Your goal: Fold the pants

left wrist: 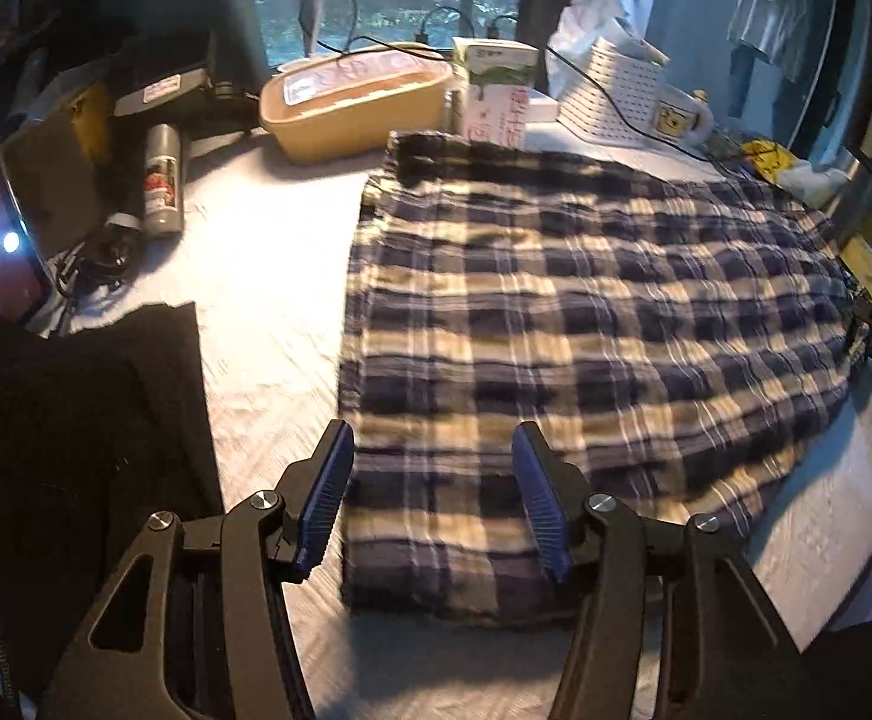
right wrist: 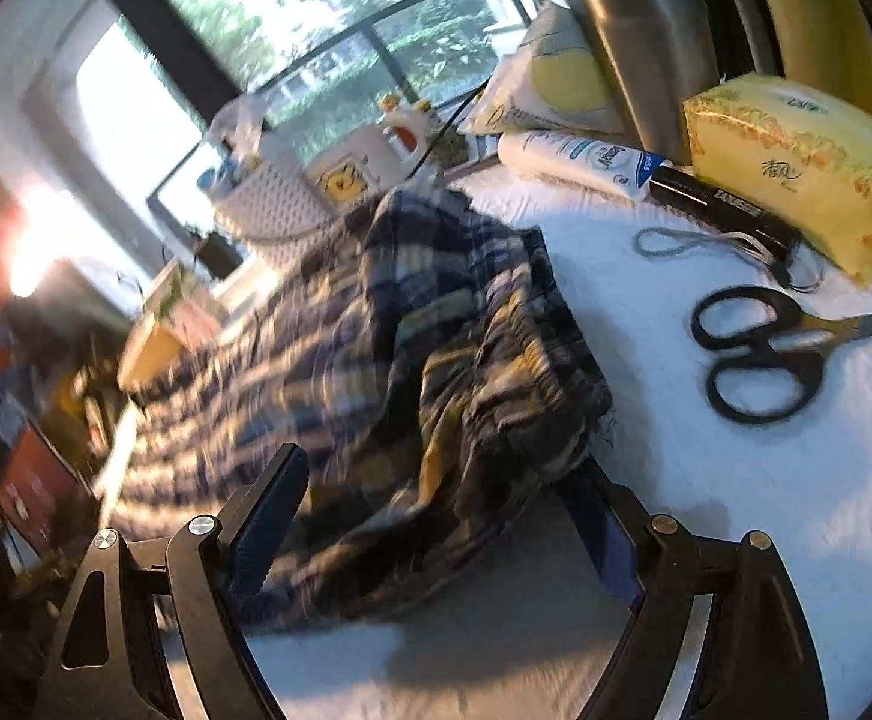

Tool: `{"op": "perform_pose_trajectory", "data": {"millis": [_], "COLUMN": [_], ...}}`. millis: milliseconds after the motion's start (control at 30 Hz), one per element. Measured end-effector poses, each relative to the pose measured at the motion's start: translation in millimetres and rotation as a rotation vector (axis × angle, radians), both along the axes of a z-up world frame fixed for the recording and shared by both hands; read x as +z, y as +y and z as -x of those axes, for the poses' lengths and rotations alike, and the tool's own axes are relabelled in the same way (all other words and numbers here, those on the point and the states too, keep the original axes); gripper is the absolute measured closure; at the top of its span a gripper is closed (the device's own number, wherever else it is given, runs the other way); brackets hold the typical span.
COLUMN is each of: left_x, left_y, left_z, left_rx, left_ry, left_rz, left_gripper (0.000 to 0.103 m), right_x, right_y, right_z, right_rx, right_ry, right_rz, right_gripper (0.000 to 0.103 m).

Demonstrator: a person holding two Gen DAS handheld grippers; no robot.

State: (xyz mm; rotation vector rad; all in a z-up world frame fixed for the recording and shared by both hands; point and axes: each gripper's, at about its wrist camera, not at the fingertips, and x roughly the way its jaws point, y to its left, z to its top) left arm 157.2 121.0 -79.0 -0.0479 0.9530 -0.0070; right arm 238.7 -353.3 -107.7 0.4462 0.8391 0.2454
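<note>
The plaid pants, navy and cream, lie spread flat over the pale table, with a folded edge nearest the camera. My left gripper hovers over that near edge, open, its blue pads apart with nothing between them. In the blurred right wrist view the other end of the pants is bunched in a heap. My right gripper stands wide open around the heap's near edge. Cloth drapes over the tip of its right finger, but the pads do not press on it.
A black garment lies at the left. Along the back stand a spray can, a tan container, a carton, a white basket and a mug. Right of the heap are scissors, a tissue pack and a tube.
</note>
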Motion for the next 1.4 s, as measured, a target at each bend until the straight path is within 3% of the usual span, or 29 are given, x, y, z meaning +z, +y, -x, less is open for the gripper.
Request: {"op": "perform_pose_trajectory", "data": {"millis": [67, 100, 200, 300, 667, 800, 1100, 1400], "left_x": [2.9, 4.6, 11.0, 14.5, 10.9, 8.3, 6.0, 6.9], "left_y": [0.5, -0.2, -2.0, -3.4, -7.0, -4.3, 13.6, 29.4], "left_z": [-4.8, -6.9, -12.3, -17.4, -23.0, -22.1, -14.0, -2.5], "left_rx": [0.005, 0.006, 0.009, 0.013, 0.001, -0.001, -0.010, -0.049], "left_ry": [-0.003, -0.008, -0.028, -0.038, -0.031, -0.032, -0.058, -0.103], "left_rz": [-0.002, 0.000, 0.006, 0.011, 0.034, 0.050, 0.092, 0.149], "left_gripper": [0.048, 0.048, 0.048, 0.048, 0.048, 0.048, 0.048, 0.048], "right_x": [-0.8, -1.3, -6.4, -14.3, 31.0, 53.4, 107.8, 124.9], "right_y": [0.4, 0.2, -10.6, -26.5, -59.4, -52.5, 19.2, 152.6], "right_z": [-9.6, -16.0, -33.0, -47.2, -60.3, -54.7, -36.4, -33.9], "right_rx": [0.001, -0.002, -0.039, -0.066, -0.146, -0.129, -0.021, 0.207], "right_ry": [-0.003, -0.006, 0.026, 0.043, -0.063, -0.101, -0.206, -0.249], "right_rz": [-0.017, -0.017, -0.054, -0.156, -0.018, 0.030, 0.161, 0.296], "right_gripper": [0.019, 0.026, 0.069, 0.080, 0.083, 0.083, 0.083, 0.083]}}
